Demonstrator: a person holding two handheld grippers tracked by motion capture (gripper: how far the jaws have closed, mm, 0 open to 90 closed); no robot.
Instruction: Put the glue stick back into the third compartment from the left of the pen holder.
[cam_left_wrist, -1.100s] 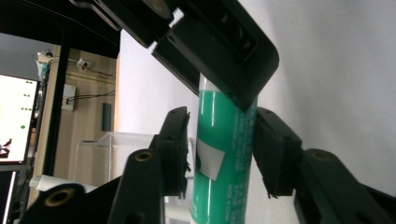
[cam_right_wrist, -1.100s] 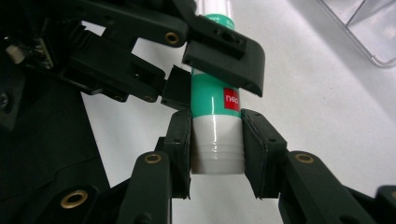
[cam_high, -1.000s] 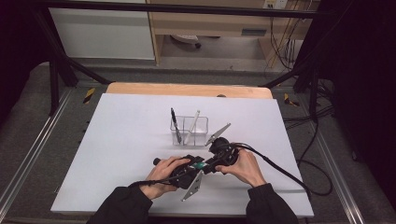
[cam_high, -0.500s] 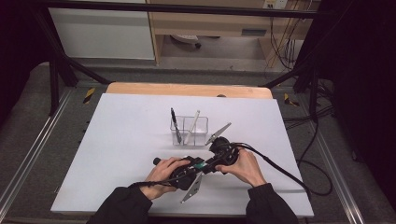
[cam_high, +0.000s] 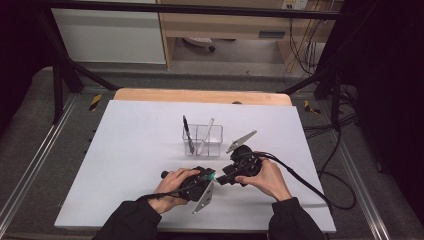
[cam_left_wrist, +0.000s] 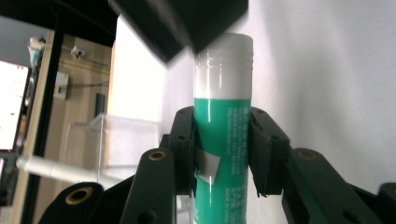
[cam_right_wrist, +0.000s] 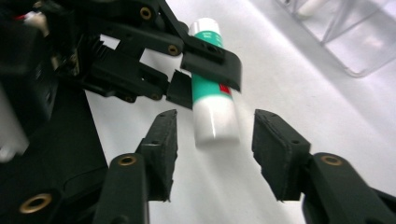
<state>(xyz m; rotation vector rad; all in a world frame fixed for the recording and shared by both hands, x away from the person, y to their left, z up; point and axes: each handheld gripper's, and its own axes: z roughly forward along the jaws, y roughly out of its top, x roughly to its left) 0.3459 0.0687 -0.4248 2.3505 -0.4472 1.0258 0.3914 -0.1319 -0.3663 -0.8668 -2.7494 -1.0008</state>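
Note:
My left gripper (cam_left_wrist: 223, 149) is shut on the green body of a green-and-white glue stick (cam_left_wrist: 223, 140), which lies low over the white table. In the right gripper view the stick's white end (cam_right_wrist: 215, 123) sits between the pads of my right gripper (cam_right_wrist: 212, 140). Those jaws have just been opening and stand open, with a gap on each side of the stick. In the high view the left gripper (cam_high: 200, 182) and right gripper (cam_high: 227, 177) meet nose to nose near the table's front middle, with the glue stick (cam_high: 211, 175) between them.
A clear plastic organiser (cam_high: 202, 140) stands just beyond the grippers, holding a black pen (cam_high: 186, 131) and a white pen (cam_high: 206, 134). The right gripper's cable (cam_high: 305, 185) trails off to the right across the white table (cam_high: 125, 150).
The right gripper has eased slightly away from the left one. The left hand has kept still with the glue stick.

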